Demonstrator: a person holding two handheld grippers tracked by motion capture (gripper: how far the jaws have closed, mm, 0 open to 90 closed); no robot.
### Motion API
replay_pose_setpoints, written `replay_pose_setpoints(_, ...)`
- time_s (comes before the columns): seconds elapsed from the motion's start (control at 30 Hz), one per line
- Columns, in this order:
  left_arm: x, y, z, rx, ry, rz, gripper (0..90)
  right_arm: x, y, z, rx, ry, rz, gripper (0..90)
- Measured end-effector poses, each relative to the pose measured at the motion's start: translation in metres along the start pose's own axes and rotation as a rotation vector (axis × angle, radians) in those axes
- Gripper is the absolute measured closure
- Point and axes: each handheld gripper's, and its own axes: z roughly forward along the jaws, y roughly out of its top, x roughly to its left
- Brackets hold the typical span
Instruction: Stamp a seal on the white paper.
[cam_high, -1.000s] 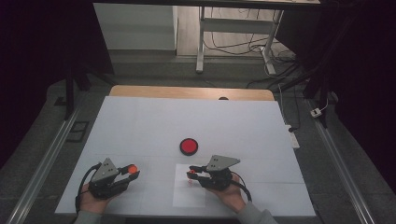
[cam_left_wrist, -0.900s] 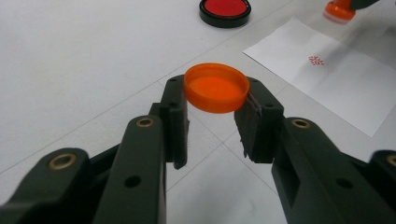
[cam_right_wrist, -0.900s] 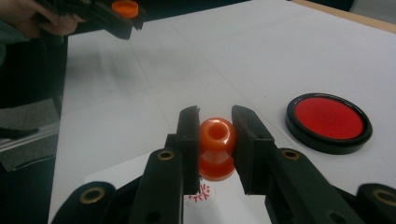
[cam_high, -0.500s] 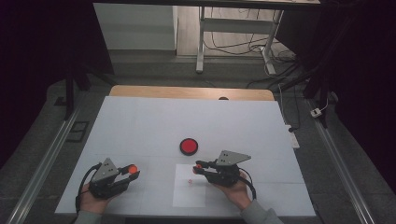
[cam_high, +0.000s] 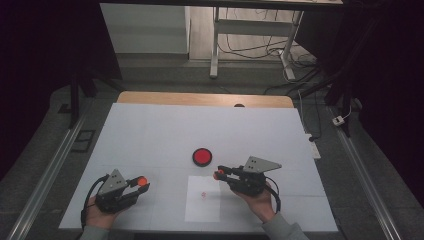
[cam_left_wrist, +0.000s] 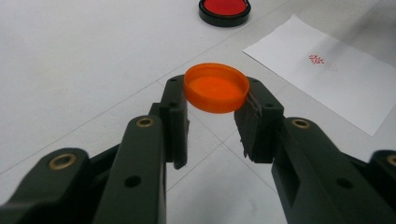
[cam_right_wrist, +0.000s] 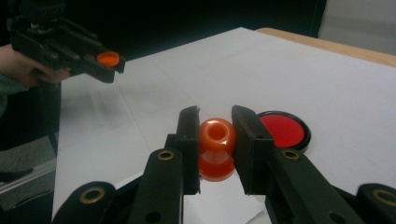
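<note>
Your right gripper (cam_high: 218, 174), fingers clamped on the orange stamp (cam_right_wrist: 217, 148), has lifted off the paper (cam_high: 202, 199) (red mark printed) toward the ink pad (cam_high: 202, 157); left gripper (cam_high: 141, 182) pinches the cap (cam_left_wrist: 216, 87).

The orange cap (cam_left_wrist: 216, 87), a shallow round lid with its open side up, sits level between the fingers (cam_left_wrist: 173, 116) of the left gripper (cam_high: 134, 183), clear of the table. The orange stamp (cam_right_wrist: 216, 148), a glossy waisted piece with a round hollow in its near end, is clamped at its narrow middle in the right gripper (cam_high: 223, 173), held above the white paper (cam_high: 202, 198) and just beside the red ink pad (cam_high: 202, 156).
</note>
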Motion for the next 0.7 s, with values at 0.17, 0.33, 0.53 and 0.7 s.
replay_pose_setpoints(0.17,0.0,0.0,0.001,0.001,0.0,-0.001,65.3,-0.004,0.003,-0.008,-0.023,-0.018,0.01,72.3)
replay_pose_setpoints(0.33,0.0,0.0,0.001,0.003,0.001,0.0,65.3,-0.007,0.004,-0.011,-0.034,-0.025,0.015,72.2)
replay_pose_setpoints(0.53,0.0,0.0,0.002,0.004,-0.001,0.002,65.3,-0.008,0.006,-0.013,-0.04,-0.03,0.016,72.3)
replay_pose_setpoints(0.7,0.0,0.0,0.002,0.005,-0.001,0.003,65.3,-0.008,0.005,-0.013,-0.041,-0.029,0.019,72.3)
